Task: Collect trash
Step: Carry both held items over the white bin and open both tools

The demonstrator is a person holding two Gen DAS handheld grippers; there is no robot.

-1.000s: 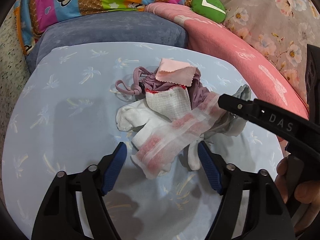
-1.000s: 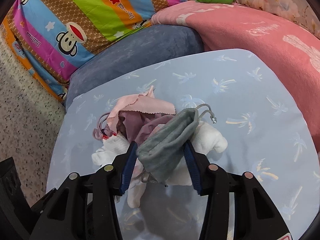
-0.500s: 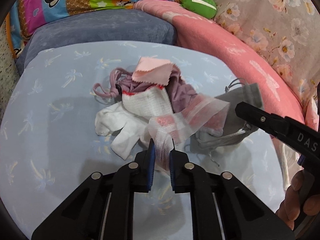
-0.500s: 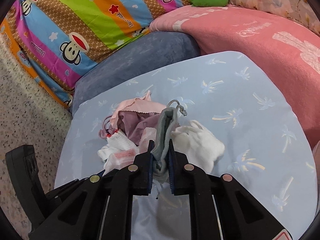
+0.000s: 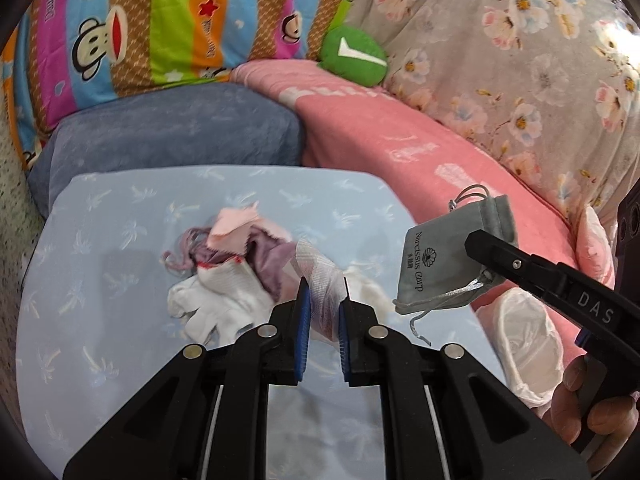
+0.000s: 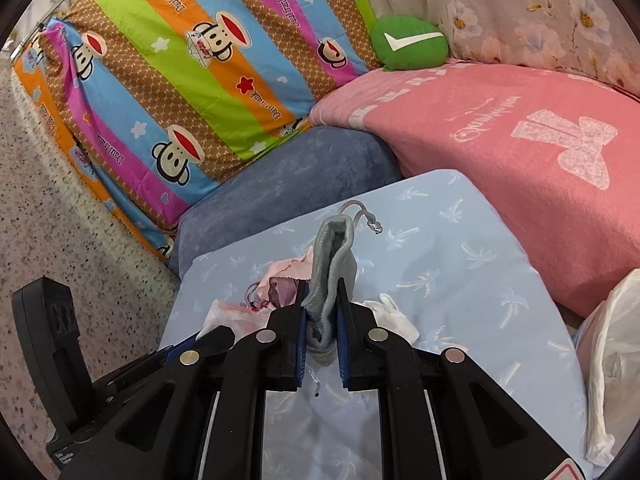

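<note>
My left gripper [image 5: 323, 312] is shut on a white and pink gauzy wrapper [image 5: 320, 276] and holds it raised over the light blue cushion [image 5: 100, 320]. My right gripper [image 6: 322, 316] is shut on a grey drawstring pouch [image 6: 332, 256], lifted clear of the cushion; the pouch also shows in the left wrist view [image 5: 448, 264]. A pile stays on the cushion: a pink cloth [image 5: 236, 230], a purple pouch [image 5: 264, 260] and a white sock [image 5: 216, 304].
A white plastic bag [image 5: 528, 348] lies open at the cushion's right edge, also at the right in the right wrist view [image 6: 612, 360]. A pink blanket [image 6: 500, 140], a dark blue cushion [image 5: 172, 140], a monkey-print pillow [image 6: 180, 72] and a green plush [image 5: 352, 56] surround the area.
Both grippers closed from open, the left on the gauzy wrapper and the right on the grey pouch. Both then lifted their items up and away from the pile.
</note>
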